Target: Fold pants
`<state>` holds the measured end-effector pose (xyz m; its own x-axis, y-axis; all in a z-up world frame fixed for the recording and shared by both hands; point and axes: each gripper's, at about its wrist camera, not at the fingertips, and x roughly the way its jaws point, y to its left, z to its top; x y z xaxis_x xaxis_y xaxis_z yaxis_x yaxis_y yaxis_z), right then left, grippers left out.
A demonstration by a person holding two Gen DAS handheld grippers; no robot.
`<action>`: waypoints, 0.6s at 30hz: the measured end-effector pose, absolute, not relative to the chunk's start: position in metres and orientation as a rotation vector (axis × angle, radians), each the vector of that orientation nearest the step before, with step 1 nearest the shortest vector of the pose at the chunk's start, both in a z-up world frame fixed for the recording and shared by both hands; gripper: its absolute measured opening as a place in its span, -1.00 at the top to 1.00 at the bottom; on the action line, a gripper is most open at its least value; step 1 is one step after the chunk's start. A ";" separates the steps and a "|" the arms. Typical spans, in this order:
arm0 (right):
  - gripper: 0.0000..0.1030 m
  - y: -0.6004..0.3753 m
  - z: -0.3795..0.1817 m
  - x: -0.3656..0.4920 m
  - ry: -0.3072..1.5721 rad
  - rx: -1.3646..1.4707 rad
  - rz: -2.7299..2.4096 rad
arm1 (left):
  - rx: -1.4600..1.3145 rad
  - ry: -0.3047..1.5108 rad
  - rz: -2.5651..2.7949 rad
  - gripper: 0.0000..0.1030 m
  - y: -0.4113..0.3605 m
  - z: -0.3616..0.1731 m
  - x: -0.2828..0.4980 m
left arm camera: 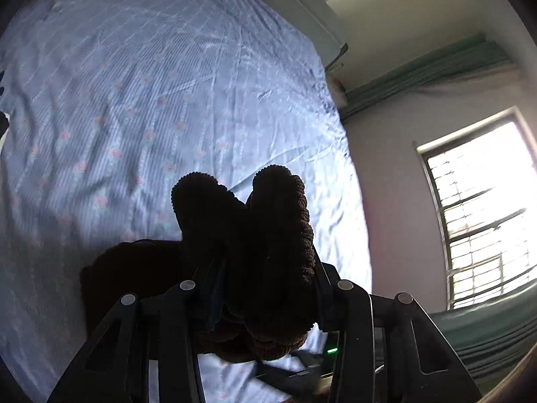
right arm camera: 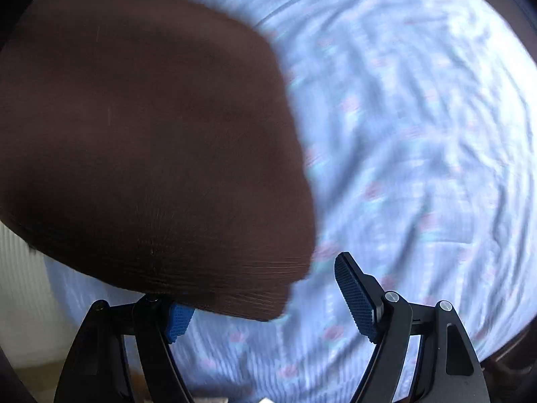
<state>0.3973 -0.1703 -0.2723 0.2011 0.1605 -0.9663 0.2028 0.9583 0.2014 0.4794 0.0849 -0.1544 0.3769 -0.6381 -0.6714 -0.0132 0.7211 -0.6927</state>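
Observation:
The dark brown corduroy pants [left arm camera: 255, 241] are bunched between the fingers of my left gripper [left arm camera: 261, 268], which is shut on them and holds them above the bed. In the right wrist view the pants [right arm camera: 144, 141] lie as a broad brown panel on the blue sheet, filling the left half. My right gripper [right arm camera: 265, 299] is open. Its left pad [right arm camera: 179, 322] sits partly under the near edge of the pants and its right pad [right arm camera: 355, 299] stands beside them over bare sheet. The right wrist view is motion-blurred.
A light blue flowered bed sheet [left arm camera: 151, 100] covers the bed. A bright window [left arm camera: 483, 208] and green curtains [left arm camera: 429, 67] are to the right. A white quilt or pillow [left arm camera: 302, 3] lies at the far bed edge. A dark device with a green light [left arm camera: 330, 351] lies below.

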 end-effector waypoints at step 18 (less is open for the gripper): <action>-0.51 -0.186 -0.293 0.376 1.446 0.229 -0.103 | -0.556 1.404 -0.260 0.27 0.135 -0.273 0.407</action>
<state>0.3759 -0.1860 -0.2933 0.1251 0.0680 -0.9898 0.2080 0.9737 0.0932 0.4071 0.1352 -0.2727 0.1653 -0.4896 -0.8561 -0.1500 0.8455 -0.5125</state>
